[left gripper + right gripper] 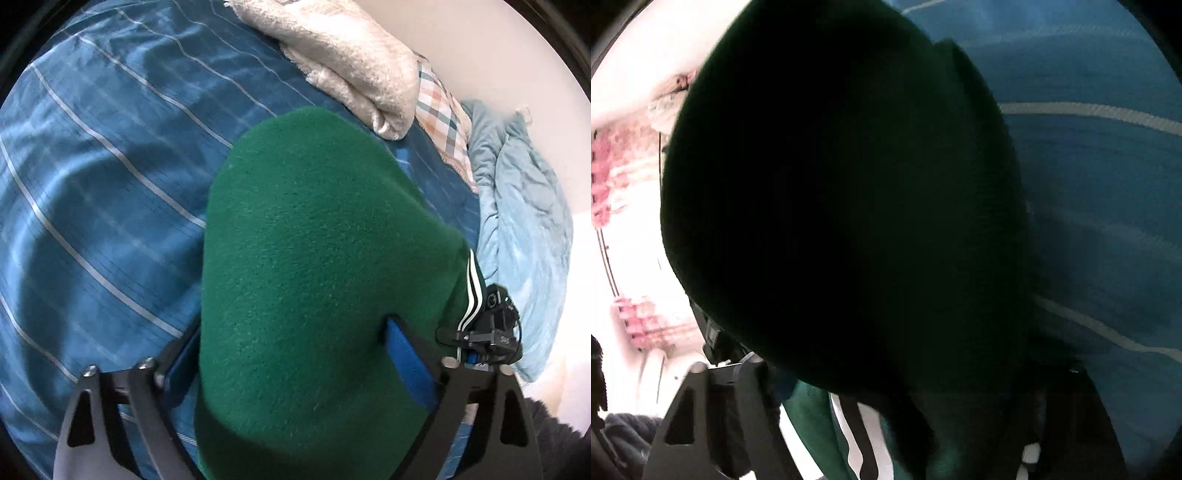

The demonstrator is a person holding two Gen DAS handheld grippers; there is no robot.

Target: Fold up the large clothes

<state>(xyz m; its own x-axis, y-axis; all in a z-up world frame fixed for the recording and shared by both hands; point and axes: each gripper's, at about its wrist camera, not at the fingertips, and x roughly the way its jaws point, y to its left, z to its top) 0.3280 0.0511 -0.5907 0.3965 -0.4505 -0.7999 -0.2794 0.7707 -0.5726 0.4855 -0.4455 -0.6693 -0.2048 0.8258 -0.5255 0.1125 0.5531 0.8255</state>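
Green fleece garment [314,258] bulges between the spread left tongs [295,343]; whether their pads press it I cannot tell. It hides the right tongs' [905,406] tips, and beyond lie the blue striped bed [92,184] and a cream blanket [340,55].

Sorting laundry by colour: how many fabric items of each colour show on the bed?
Green garment: 1
Blue striped bedcover: 1
Cream fluffy blanket: 1
Checked pillow: 1
Light blue quilt: 1
Total: 5
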